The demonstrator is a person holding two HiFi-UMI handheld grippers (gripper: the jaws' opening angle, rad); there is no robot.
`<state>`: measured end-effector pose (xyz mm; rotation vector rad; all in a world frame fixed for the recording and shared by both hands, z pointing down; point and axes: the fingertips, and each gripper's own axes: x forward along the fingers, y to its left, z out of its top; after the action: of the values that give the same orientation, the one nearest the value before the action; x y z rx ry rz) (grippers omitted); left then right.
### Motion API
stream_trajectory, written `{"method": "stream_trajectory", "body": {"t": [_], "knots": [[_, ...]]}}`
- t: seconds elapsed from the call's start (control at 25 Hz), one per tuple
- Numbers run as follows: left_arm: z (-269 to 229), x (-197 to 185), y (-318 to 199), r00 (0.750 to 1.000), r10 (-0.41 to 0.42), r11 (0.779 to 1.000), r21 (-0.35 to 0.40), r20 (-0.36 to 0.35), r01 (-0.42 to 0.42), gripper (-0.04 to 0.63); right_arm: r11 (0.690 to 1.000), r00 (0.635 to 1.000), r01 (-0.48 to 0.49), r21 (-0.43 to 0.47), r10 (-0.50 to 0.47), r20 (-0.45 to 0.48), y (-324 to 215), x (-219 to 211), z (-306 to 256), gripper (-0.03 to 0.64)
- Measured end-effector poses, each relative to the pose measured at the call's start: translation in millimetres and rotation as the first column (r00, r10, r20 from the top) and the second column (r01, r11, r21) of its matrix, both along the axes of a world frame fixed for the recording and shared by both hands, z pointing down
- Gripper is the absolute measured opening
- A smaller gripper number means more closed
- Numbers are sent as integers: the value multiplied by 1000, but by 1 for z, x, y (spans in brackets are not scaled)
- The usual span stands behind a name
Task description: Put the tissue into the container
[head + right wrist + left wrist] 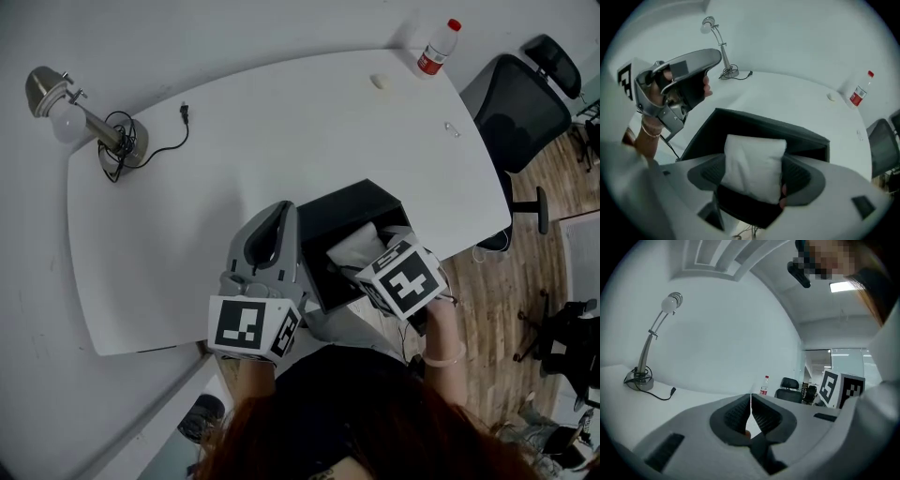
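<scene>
We list one bottle [437, 47] at the desk's [281, 131] far right corner, red label, print unreadable. Right gripper [757, 176]: jaws pinching a white tissue [752, 154] over the open black container [754, 123] at the near edge. Left gripper [750, 416]: jaws pressed together, empty, just beside the container.

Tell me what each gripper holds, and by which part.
The right gripper holds the tissue pack by its two opposite sides. The left gripper holds nothing; its jaws are together.
</scene>
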<state>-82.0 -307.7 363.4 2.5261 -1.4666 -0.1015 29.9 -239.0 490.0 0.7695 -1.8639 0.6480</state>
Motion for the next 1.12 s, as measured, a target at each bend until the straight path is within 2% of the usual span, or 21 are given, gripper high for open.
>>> {"method": "stream_trajectory", "body": {"t": [0.2,0.6,1.12], "knots": [[3,-6,-2,1000,-9,1000,-9,-4,8,28,999,999,24,-23,-24,-21,1,-2,5,387],[3,-6,4,1000,-8,1000,-12,9,8,28,999,999,32,-15,-32,-3,2,-3,3,387],[-7,-6,26,1000,-13,1000,12,21,13,28,996,998,-38,86,34,46,2,12,-19,387]]}}
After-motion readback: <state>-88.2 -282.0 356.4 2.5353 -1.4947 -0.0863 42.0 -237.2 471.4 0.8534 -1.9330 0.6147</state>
